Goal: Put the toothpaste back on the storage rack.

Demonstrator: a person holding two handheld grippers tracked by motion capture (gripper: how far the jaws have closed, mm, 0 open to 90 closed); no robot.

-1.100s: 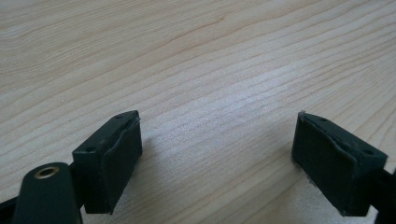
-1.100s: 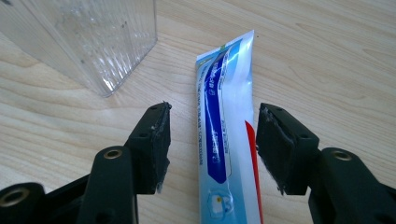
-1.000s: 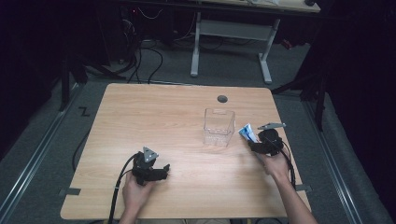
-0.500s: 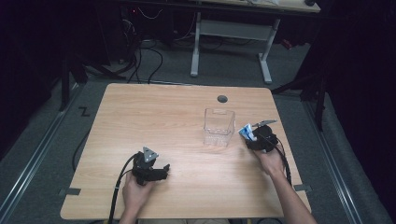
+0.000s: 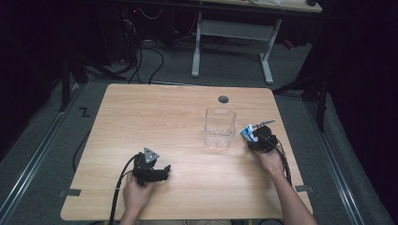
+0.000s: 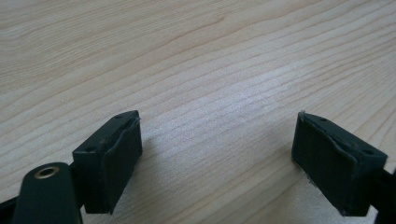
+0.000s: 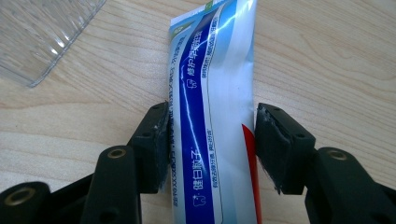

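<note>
A white and blue toothpaste tube (image 7: 210, 70) lies on the wooden table (image 5: 164, 117), just right of a clear plastic container (image 5: 219, 126). My right gripper (image 7: 210, 128) has its jaws on either side of the tube. They have just been closing, and both pads now touch the tube's edges. In the high view the tube (image 5: 246, 132) sticks out past the right gripper (image 5: 254, 138) toward the container. My left gripper (image 5: 163, 171) rests low near the table's front left, with its jaws wide apart over bare wood (image 6: 217, 158) and nothing between them.
The container's ribbed corner (image 7: 42, 32) shows at the upper left of the right gripper view. A round cable hole (image 5: 223, 99) sits near the table's far edge. A desk frame and cables stand on the floor beyond.
My right gripper has moved left and down toward the tube, which has stayed in place. The left gripper has not moved.
</note>
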